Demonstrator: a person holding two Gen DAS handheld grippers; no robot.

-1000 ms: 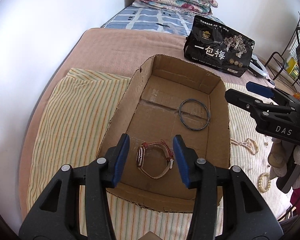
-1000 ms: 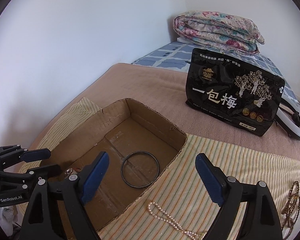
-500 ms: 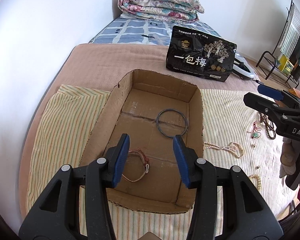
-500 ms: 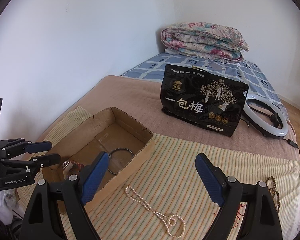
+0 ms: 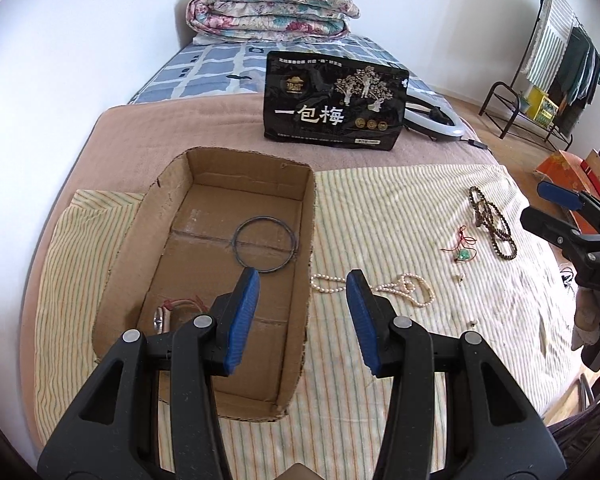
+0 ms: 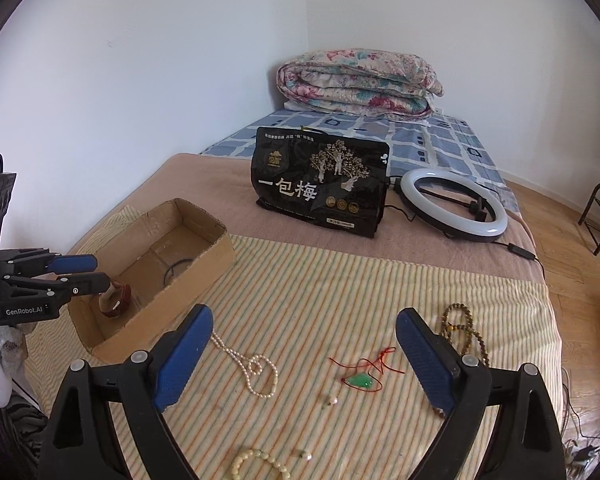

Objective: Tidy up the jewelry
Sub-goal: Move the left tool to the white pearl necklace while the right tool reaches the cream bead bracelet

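Your left fingers (image 5: 249,312) stood wide and empty over the cardboard box (image 5: 306,216) holding the watch (image 5: 168,312) and bangle (image 5: 265,245); your right fingers (image 6: 184,356) gaped wide above the pearl necklace (image 6: 256,372) and jade pendant (image 6: 360,380) on the bed

Watch (image 5: 168,314) and ring (image 5: 265,245) lie in the box (image 5: 309,216); pearl necklace (image 5: 404,286) just right.

black bag (image 5: 334,102), striped cloth (image 5: 400,216), floral quilt (image 5: 272,10)
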